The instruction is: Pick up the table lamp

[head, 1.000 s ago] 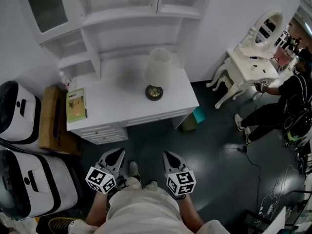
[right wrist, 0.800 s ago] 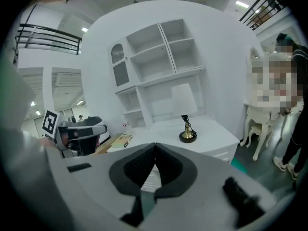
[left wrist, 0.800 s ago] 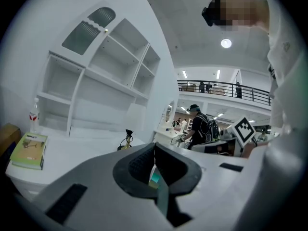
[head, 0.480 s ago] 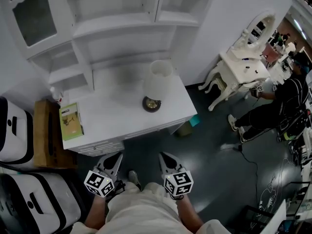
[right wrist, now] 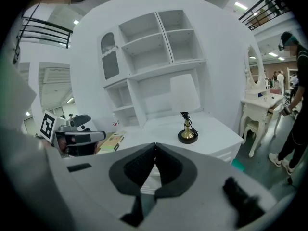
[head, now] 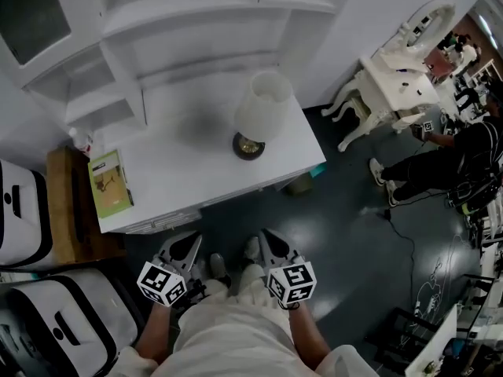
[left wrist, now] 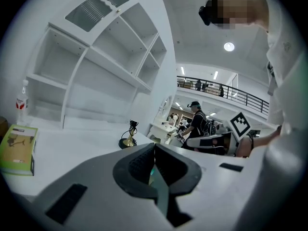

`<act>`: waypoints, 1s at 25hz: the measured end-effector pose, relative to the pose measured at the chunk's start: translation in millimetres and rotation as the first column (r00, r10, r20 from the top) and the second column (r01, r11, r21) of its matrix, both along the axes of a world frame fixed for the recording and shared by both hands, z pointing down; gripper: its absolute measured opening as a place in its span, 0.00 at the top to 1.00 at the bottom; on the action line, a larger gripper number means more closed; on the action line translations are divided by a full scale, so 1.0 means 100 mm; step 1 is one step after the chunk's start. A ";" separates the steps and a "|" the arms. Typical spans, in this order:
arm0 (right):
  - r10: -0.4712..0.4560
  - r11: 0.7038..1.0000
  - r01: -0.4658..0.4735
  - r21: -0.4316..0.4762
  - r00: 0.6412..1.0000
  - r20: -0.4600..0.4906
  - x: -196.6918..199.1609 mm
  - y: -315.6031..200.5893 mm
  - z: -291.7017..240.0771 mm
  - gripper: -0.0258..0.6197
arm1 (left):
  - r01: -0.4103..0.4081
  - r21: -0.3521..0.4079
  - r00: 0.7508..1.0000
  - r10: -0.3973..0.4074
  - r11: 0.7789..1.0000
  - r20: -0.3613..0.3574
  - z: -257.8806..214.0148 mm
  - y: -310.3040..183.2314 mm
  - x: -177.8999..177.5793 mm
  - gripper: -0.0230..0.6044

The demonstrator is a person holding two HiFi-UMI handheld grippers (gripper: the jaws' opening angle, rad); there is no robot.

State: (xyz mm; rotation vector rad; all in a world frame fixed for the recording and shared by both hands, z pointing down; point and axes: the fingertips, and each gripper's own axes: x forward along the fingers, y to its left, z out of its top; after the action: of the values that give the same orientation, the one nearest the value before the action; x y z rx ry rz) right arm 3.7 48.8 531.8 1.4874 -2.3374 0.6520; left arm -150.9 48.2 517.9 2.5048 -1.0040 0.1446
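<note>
Lamp [head: 261, 110] stands toward the right of the white worktop [head: 189, 171] in the head view, pale shade over a dark round base. It is well apart from the left tool [head: 182, 246] and right tool [head: 275, 246], both low by the front edge. Left gripper view: jaws pressed together, nothing between; only the lamp's brass stem and base show. Right gripper view: that tool is closed too, empty. Probably top-heavy with a flimsy shade — I'd take the stiff, slim stem. The print on the green book [head: 106, 183] is too small to read.

One table lamp [head: 263, 108]; one green box [head: 107, 184]; one bottle [head: 78, 139]; one desk [head: 196, 167]; two grippers: left gripper [head: 191, 241], right gripper [head: 267, 236]
</note>
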 end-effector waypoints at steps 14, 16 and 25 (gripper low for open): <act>-0.043 0.999 0.043 0.011 0.999 -0.005 0.12 -0.69 0.00 0.94 | 0.001 0.027 1.000 -0.001 1.000 -0.009 -0.16 -0.62 0.24 0.95; -0.062 0.998 0.062 0.009 0.998 -0.003 0.16 -0.79 -0.03 0.94 | 0.015 0.031 1.000 -0.015 0.999 -0.008 -0.21 -0.71 0.27 0.95; -0.118 0.992 0.117 0.046 0.993 0.008 0.40 -1.34 -0.07 0.94 | 0.080 0.038 0.997 -0.080 0.996 0.010 -0.28 -1.07 0.48 0.95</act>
State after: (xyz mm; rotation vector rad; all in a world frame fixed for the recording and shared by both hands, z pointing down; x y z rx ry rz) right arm 43.7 -84.8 525.0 1.3557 -2.4413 0.5811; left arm -102.9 -58.6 489.7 2.4951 -1.1195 0.1169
